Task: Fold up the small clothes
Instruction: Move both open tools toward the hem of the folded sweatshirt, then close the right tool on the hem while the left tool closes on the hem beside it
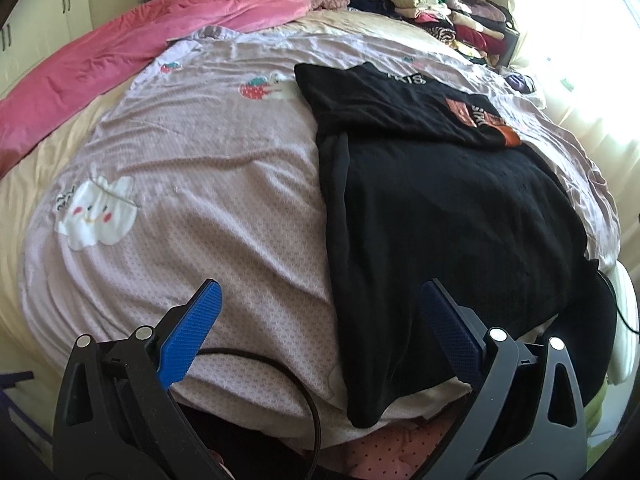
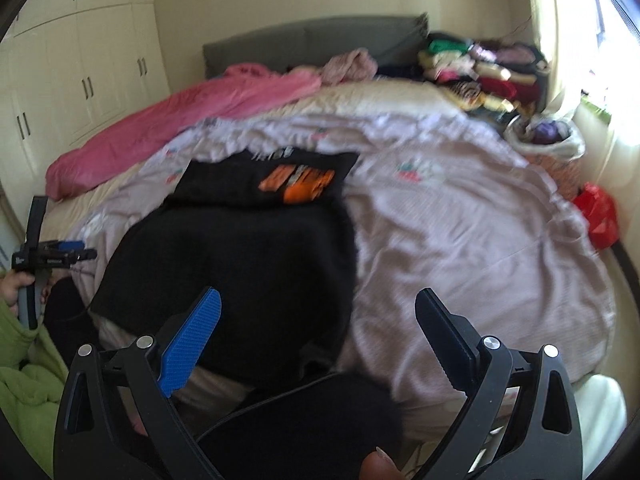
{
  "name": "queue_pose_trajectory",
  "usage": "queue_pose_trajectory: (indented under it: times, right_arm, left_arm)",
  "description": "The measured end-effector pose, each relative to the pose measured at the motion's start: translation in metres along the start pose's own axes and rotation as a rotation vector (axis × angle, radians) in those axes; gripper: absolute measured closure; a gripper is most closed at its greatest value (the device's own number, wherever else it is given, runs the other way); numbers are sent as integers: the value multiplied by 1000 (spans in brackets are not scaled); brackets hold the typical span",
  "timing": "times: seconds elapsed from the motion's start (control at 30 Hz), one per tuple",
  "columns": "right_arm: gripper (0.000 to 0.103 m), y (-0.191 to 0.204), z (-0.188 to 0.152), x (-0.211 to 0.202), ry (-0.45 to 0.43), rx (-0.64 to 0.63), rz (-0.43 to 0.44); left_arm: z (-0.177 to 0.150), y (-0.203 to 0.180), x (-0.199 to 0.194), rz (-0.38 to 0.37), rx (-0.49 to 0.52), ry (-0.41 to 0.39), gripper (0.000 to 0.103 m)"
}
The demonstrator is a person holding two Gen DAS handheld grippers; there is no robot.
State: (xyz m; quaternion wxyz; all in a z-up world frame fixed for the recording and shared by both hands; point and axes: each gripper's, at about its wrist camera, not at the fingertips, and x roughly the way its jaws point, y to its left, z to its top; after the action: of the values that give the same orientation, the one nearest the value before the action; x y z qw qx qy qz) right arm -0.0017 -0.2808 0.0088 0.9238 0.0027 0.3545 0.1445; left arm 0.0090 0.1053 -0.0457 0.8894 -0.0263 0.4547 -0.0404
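Note:
A black garment (image 1: 448,216) with an orange print (image 1: 480,116) lies partly folded on the lilac bedspread (image 1: 208,184), its far part doubled over the near part. In the right wrist view the same black garment (image 2: 248,240) lies left of centre. My left gripper (image 1: 320,292) is open above the near edge of the bed, its right finger over the garment's near end and nothing between the fingers. My right gripper (image 2: 318,300) is also open and holds nothing, hovering over the garment's right edge. The left gripper (image 2: 60,254) shows at the far left, held by a hand.
A pink blanket (image 1: 132,52) lies along the bed's far left side. Stacked folded clothes (image 1: 448,16) sit at the far right corner by the window. A bag of items (image 2: 548,140) and a red bag (image 2: 598,208) stand at the right. A green sleeve (image 2: 28,376) shows.

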Motion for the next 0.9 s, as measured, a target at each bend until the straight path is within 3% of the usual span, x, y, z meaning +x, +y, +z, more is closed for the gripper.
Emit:
queue_pose_trajectory:
  times: [0.17, 0.23, 0.37, 0.6, 0.77, 0.9]
  right_arm:
    - [8, 13, -11, 36, 109, -9, 33]
    - [18, 16, -16, 50, 152, -14, 41]
    - [18, 17, -24, 73, 223, -10, 47]
    - [29, 8, -36, 101, 313, 20, 26]
    - [50, 3, -42, 114, 351, 33, -4]
    - [80, -4, -42, 111, 326, 65, 16]
  left_arm:
    - [-2, 0, 5, -11, -5, 18, 10]
    - [-4, -2, 6, -19, -3, 25, 10]
    - [-11, -9, 13, -42, -2, 50, 10]
    - [-25, -22, 26, -59, 26, 104, 10]
    - [-31, -21, 30, -61, 14, 127, 10]
    - [-33, -17, 32, -66, -6, 134, 10]
